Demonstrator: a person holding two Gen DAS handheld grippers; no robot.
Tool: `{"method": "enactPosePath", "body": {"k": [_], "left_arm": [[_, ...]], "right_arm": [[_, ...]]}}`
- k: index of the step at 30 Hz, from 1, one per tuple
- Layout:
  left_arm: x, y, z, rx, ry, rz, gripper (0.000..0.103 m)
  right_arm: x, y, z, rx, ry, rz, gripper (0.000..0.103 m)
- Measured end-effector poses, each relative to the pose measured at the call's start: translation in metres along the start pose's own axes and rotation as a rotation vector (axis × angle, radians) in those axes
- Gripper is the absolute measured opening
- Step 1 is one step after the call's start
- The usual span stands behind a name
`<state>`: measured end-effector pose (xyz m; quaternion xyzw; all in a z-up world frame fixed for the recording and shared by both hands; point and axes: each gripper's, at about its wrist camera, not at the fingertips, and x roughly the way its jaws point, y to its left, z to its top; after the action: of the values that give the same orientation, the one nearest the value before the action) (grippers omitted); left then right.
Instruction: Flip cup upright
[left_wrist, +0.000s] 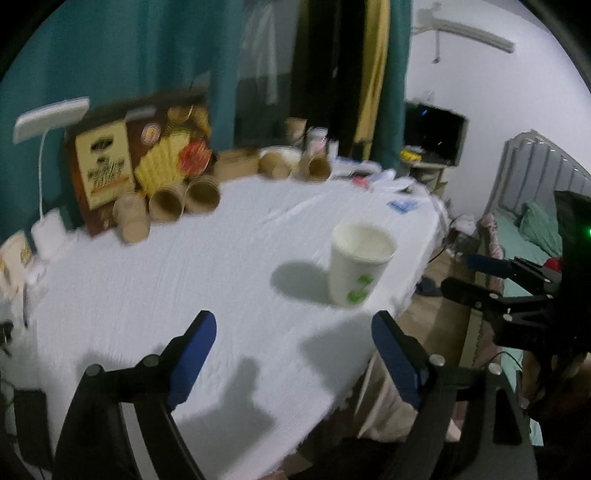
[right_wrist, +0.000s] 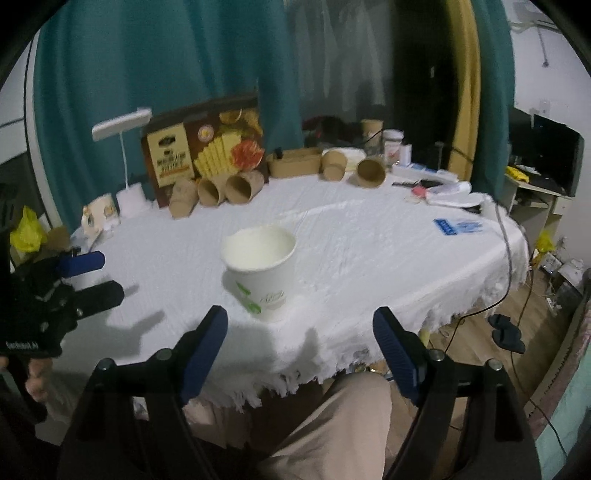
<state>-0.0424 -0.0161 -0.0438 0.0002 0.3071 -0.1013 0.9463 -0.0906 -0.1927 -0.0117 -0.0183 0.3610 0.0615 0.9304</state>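
Standing upright near the counter's front edge, a white paper cup (right_wrist: 260, 271) with both hand-held grippers spread around empty air.

The cup, mouth up with green marks on its side, sits on the white cloth of the counter (right_wrist: 369, 240) close to the fringed front edge — bare cloth lies open to its left and behind it, while brown paper cups (right_wrist: 236, 186) and a printed box (right_wrist: 205, 147) crowd the far edge (well apart from the white cup). The right hand-held gripper (right_wrist: 299, 354) hangs just short of the cup, blue pads wide apart, touching nothing. The left hand-held gripper (left_wrist: 291, 358) is likewise spread wide over the cloth — holding nothing, the cup ahead and to its right.
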Motion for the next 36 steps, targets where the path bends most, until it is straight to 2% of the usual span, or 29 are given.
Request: {"method": "enactPosePath", "body": {"k": [8, 16, 23, 26, 30, 32, 36], "left_arm": [[-0.03, -0.023, 0.023, 0.058, -0.156, -0.01, 0.087], [-0.062, -0.034, 0.046, 0.11, -0.27, 0.007, 0.087], [-0.093, -0.026, 0.062, 0.112, -0.372, 0.057, 0.087], [-0.106, -0.025, 0.066, 0.124, -0.427, 0.111, 0.087], [-0.115, -0.018, 0.067, 0.105, -0.464, 0.129, 0.088], [-0.114, -0.012, 0.067, 0.082, -0.467, 0.14, 0.098], [-0.111, 0.001, 0.066, 0.035, -0.458, 0.142, 0.099]], "right_arm": [[-0.046, -0.01, 0.027, 0.012, -0.099, -0.036, 0.081], [-0.083, -0.015, 0.047, 0.017, -0.196, -0.053, 0.082], [-0.11, -0.007, 0.063, -0.001, -0.284, -0.055, 0.086], [-0.116, -0.004, 0.069, 0.003, -0.31, -0.044, 0.086], [-0.118, 0.003, 0.074, -0.005, -0.335, -0.026, 0.087], [-0.115, 0.006, 0.078, -0.009, -0.335, -0.016, 0.087], [-0.101, 0.01, 0.084, -0.014, -0.317, -0.004, 0.087]]}}
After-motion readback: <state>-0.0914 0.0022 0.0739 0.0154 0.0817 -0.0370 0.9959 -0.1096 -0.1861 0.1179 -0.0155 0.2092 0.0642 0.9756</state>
